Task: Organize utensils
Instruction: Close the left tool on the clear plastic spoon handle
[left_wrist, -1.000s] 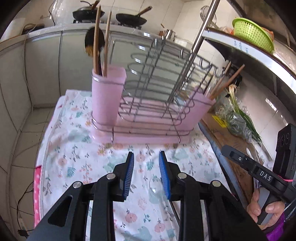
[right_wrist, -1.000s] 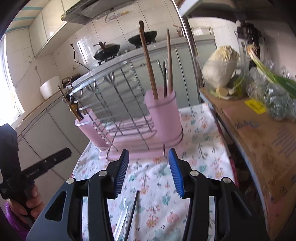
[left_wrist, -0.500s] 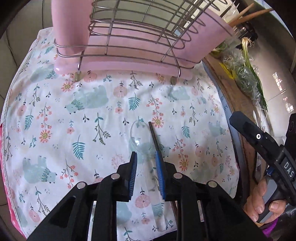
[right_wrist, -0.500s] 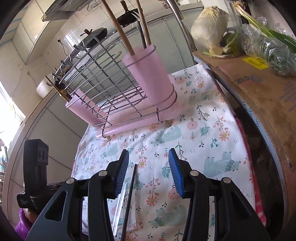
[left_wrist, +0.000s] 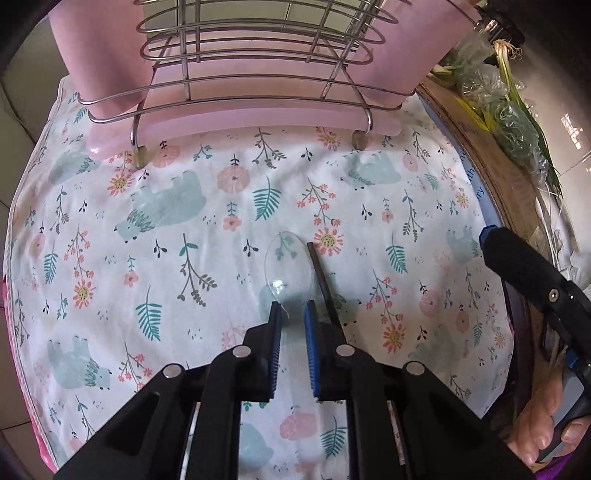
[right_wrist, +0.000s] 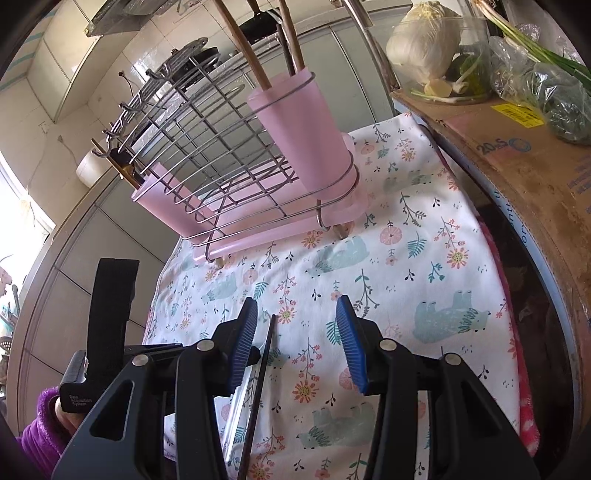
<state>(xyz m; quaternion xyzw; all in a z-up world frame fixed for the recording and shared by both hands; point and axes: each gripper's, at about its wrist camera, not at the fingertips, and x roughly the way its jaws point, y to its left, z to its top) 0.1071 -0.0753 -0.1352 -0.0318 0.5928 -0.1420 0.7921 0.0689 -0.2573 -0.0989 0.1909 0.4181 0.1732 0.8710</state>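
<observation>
A clear plastic spoon (left_wrist: 286, 264) lies on the floral cloth (left_wrist: 166, 229), bowl pointing toward the rack. A dark chopstick (left_wrist: 321, 278) lies just right of it. My left gripper (left_wrist: 291, 317) is low over the cloth with its narrowly parted jaws either side of the spoon's neck; the handle is hidden beneath it. My right gripper (right_wrist: 295, 347) is open and empty above the cloth, with the chopstick (right_wrist: 258, 384) below its left finger. The pink dish rack (right_wrist: 258, 173) has a pink utensil cup (right_wrist: 306, 129) holding wooden utensils.
A cardboard box (right_wrist: 517, 158) with bagged greens and a cabbage (right_wrist: 424, 40) stands right of the cloth. The rack's wire feet (left_wrist: 138, 158) rest on the cloth's far part. Grey cabinets stand behind.
My left gripper tipped down, dropped to the cloth and narrowed its jaws around the spoon's neck. My right gripper tilted down and moved slightly closer to the cloth, still open.
</observation>
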